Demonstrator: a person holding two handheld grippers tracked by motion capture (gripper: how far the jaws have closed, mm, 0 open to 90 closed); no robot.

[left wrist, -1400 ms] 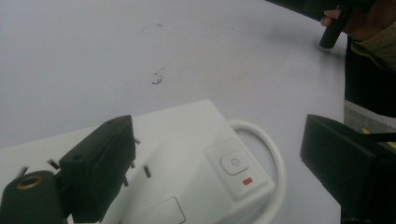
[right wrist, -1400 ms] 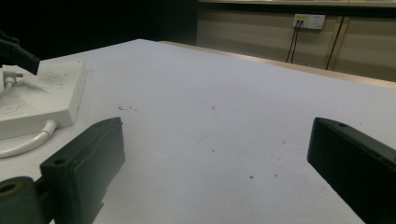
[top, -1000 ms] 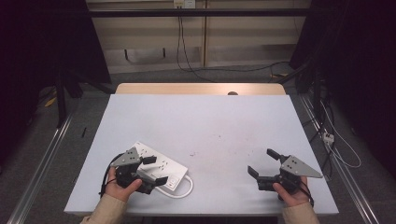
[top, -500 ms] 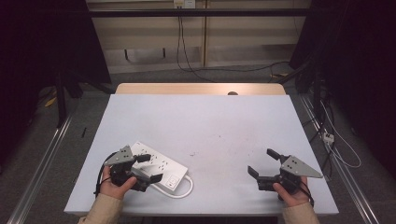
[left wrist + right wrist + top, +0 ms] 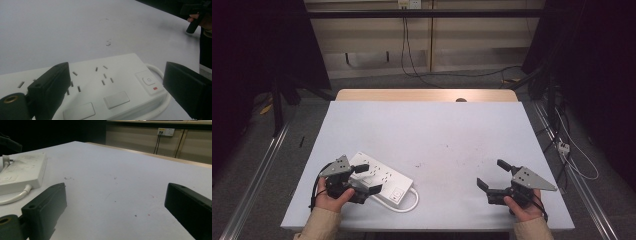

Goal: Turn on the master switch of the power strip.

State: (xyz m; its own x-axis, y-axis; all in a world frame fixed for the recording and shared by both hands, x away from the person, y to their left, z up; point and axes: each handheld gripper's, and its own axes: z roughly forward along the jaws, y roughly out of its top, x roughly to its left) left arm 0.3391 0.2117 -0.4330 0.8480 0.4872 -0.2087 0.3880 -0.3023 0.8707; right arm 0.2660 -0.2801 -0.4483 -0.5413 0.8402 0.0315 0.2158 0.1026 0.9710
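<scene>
One white table [image 5: 427, 130], dark room, wall socket [image 5: 164, 131]

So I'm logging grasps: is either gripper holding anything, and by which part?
Nothing is held. The left gripper is open, its jaws spread over the white power strip; the right gripper is open above the table.

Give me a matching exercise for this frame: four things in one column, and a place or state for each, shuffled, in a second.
Things:
1. left tool
2. right tool
3. power strip
4. wall socket

Places or states:
A. open over bare table, nothing between its jaws
B. white, lying flat near the table's front left
C. open, jaws straddling the strip
D. on the far wall, two cables plugged in

Pairs: 1-C, 2-A, 3-B, 4-D
</scene>
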